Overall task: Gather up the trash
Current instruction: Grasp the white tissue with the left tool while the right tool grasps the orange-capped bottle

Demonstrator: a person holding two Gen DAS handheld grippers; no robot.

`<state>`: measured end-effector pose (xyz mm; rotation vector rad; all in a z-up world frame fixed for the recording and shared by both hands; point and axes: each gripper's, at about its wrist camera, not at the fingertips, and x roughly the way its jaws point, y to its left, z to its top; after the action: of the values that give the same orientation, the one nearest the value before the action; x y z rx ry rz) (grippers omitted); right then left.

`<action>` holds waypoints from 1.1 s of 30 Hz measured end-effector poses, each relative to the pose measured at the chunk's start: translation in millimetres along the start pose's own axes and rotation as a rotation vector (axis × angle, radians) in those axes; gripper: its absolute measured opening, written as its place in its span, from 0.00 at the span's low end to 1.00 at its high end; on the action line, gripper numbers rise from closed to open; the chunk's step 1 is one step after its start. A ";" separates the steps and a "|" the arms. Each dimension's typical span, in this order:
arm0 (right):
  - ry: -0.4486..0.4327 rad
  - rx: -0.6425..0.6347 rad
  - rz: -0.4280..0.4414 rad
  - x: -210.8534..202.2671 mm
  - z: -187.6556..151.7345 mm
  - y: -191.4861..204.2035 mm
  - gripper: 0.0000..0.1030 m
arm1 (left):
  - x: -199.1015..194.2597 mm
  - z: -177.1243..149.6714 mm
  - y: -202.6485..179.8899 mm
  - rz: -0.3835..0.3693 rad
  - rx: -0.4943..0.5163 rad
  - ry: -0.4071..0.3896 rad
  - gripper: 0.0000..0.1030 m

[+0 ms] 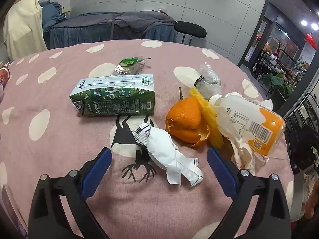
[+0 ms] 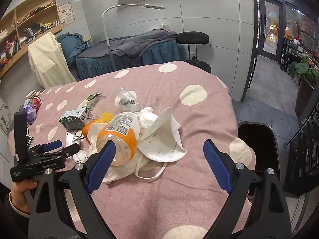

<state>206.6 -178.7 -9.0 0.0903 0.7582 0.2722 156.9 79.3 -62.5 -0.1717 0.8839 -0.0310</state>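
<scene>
pale tiled walls enclose the room; a treatment bed under grey-blue covers stands behind, a black chair beside it, wooden shelves at left, glass doors at right.

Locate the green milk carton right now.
Left wrist view: the green milk carton lies on its side at centre-left, on the pink tablecloth, left of the orange peel.

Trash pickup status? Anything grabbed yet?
Nothing collected yet. Both grippers are open and empty: the left gripper sits over the crumpled wrapper, the right gripper near the bottle. Carton, orange peel and mask all remain on the cloth.
</scene>
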 end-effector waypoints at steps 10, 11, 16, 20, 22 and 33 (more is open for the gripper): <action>0.018 -0.022 0.010 7.6 1.8 13.1 0.86 | 30.2 13.3 12.4 -0.015 -0.047 0.065 0.61; 0.020 -0.026 0.014 8.3 3.3 14.5 0.86 | 29.7 12.9 13.1 -0.020 -0.046 0.064 0.58; 0.050 -0.047 0.066 16.7 10.9 24.8 0.86 | 22.8 11.6 17.4 -0.035 -0.045 0.051 0.40; 0.130 -0.074 0.157 34.3 23.5 37.7 0.86 | 12.0 11.3 22.5 -0.052 -0.054 0.033 0.29; 0.188 -0.087 0.188 46.8 32.3 43.4 0.86 | 5.8 11.6 24.4 -0.055 -0.056 0.020 0.29; 0.562 -0.084 0.206 141.1 50.9 54.2 0.81 | -1.6 9.4 26.5 -0.077 -0.053 -0.002 0.28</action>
<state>328.1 -86.9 -56.4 0.0102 1.2968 0.5366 162.0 106.9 -59.8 -0.2557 0.8762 -0.0793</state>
